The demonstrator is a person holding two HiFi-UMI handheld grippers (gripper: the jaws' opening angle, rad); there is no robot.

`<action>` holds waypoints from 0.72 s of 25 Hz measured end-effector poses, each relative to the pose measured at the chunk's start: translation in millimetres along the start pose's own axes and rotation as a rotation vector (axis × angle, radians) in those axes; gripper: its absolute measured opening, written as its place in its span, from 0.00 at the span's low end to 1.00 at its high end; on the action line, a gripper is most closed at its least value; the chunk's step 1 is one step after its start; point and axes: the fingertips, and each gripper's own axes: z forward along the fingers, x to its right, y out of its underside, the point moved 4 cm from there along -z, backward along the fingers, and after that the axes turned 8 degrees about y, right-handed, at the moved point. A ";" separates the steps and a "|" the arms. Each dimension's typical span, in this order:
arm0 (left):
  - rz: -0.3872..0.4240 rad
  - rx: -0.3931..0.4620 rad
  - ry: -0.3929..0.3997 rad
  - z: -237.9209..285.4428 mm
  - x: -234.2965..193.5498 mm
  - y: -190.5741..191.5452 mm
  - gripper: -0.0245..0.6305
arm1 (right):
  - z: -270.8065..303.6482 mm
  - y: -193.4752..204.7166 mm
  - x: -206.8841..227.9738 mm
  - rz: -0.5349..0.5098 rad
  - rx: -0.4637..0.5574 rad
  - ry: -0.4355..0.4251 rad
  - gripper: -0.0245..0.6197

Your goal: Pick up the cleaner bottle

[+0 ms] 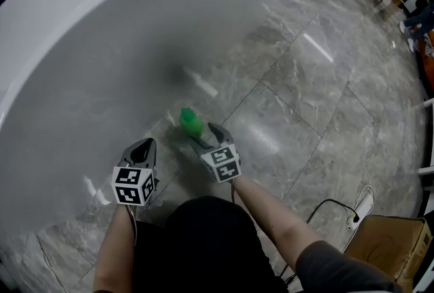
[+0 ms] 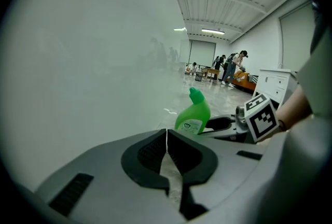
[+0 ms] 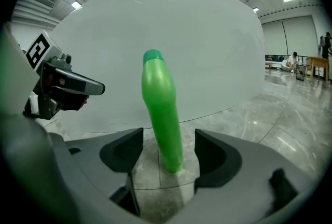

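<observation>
**Right claw brackets the upright bottle**

Head view: the green plastic cleaner bottle (image 1: 190,123) stands on the grey marble tile floor (image 1: 305,95), with the curved wall of the white bathtub (image 1: 102,47) just behind it. The right gripper (image 1: 203,135) is right at the bottle. The left gripper (image 1: 142,147) hangs to the bottle's left, clearly farther off.

Left gripper view: the left gripper (image 2: 166,137) has its jaws pressed together with nothing between them. The bottle (image 2: 193,114) stands ahead and to the right, with the right gripper (image 2: 223,124) beside it.

Right gripper view: the right gripper (image 3: 162,150) has its jaws spread. The bottle (image 3: 162,114) stands between them, with a gap on each side. Its long axis runs vertically, cap up, across the line of closing. The right claw probably only needs to close on the lower body.
</observation>
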 end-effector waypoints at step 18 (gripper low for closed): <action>-0.025 -0.033 -0.027 19.5 -37.9 6.4 0.06 | 72.4 3.9 -16.3 -0.095 0.014 -0.028 0.53</action>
